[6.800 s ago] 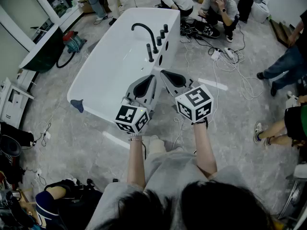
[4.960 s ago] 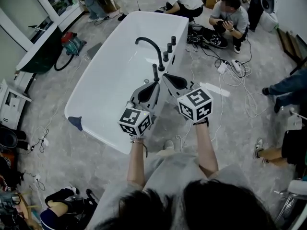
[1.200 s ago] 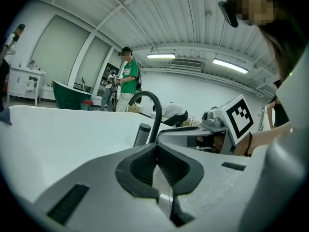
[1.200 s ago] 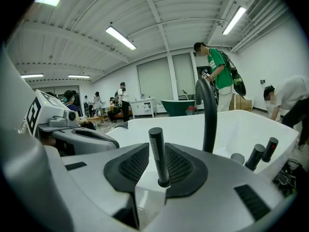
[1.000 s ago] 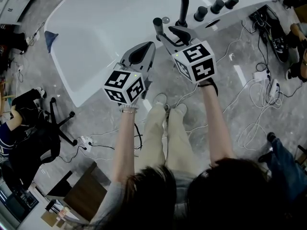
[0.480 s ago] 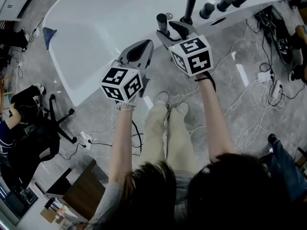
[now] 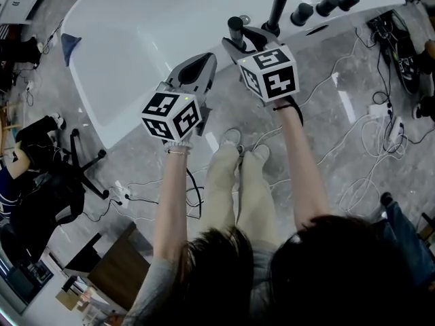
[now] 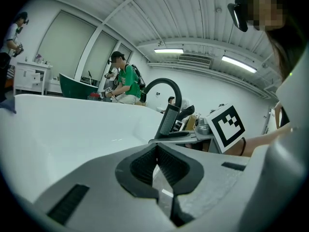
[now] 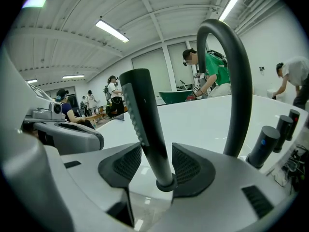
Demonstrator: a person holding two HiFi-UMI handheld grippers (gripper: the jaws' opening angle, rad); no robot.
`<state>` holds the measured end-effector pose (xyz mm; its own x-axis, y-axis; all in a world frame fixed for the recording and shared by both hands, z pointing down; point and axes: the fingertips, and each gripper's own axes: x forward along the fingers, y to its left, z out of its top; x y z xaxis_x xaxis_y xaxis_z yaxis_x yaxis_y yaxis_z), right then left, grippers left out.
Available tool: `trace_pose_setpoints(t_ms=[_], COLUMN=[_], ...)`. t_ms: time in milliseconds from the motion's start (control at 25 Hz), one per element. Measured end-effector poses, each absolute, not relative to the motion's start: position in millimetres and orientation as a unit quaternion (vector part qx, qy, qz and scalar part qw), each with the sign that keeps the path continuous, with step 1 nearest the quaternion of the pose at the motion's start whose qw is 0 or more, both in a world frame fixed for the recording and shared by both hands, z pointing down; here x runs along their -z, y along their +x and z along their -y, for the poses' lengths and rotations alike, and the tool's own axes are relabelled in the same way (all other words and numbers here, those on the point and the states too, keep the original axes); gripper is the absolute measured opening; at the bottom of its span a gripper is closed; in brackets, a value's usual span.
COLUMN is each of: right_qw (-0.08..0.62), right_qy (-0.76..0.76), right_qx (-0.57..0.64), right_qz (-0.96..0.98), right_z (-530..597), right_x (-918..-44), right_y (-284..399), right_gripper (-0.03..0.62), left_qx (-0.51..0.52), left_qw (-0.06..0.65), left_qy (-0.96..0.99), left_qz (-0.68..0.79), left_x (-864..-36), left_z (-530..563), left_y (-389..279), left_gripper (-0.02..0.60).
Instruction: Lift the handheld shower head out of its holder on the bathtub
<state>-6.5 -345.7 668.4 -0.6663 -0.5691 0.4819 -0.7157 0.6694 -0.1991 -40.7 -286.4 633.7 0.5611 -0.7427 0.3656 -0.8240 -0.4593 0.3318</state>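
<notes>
A black stick-shaped shower head [image 7: 236, 27] [image 9: 145, 124] stands upright in its holder on the rim of the white bathtub [image 7: 136, 46], next to the arched black faucet [image 7: 277, 5] [image 9: 231, 81]. My right gripper [image 7: 238, 41] [image 9: 157, 151] is open; its jaws have just been opening and the shower head's lower shaft stands between them, with a gap showing at the right pad. My left gripper [image 7: 204, 58] [image 8: 155, 149] is shut on nothing, held over the tub rim to the left of the right one.
Three black knobs [image 7: 326, 4] line the rim beyond the faucet. A blue cloth [image 7: 68, 43] lies at the tub's far left end. Cables [image 7: 367, 134] trail over the floor at right, and an office chair [image 7: 68, 175] stands at left. People stand beyond the tub.
I have come from a few steps away right up to the tub. Over the last second both grippers sank toward the rim, and the right one now stands round the shower head.
</notes>
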Motion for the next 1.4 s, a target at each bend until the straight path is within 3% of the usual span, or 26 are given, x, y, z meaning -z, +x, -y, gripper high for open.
trace_pose_setpoints(t_ms=[840, 1400], right_qw=[0.235, 0.225], right_qy=[0.391, 0.404], right_qx=[-0.166, -0.151], right_qz=[0.874, 0.874], right_z=[350.2, 337.7], right_x=[-672.1, -619.1], right_y=[-2.5, 0.3], right_gripper=[0.133, 0.132], left_qx=[-0.098, -0.079], left_qw=[0.245, 0.242], left_qy=[0.849, 0.848], left_qz=[0.457, 0.464], left_x=[-637.5, -593.2], left_z=[287.5, 270.8], left_y=[-38.9, -38.9], left_gripper=[0.006, 0.006])
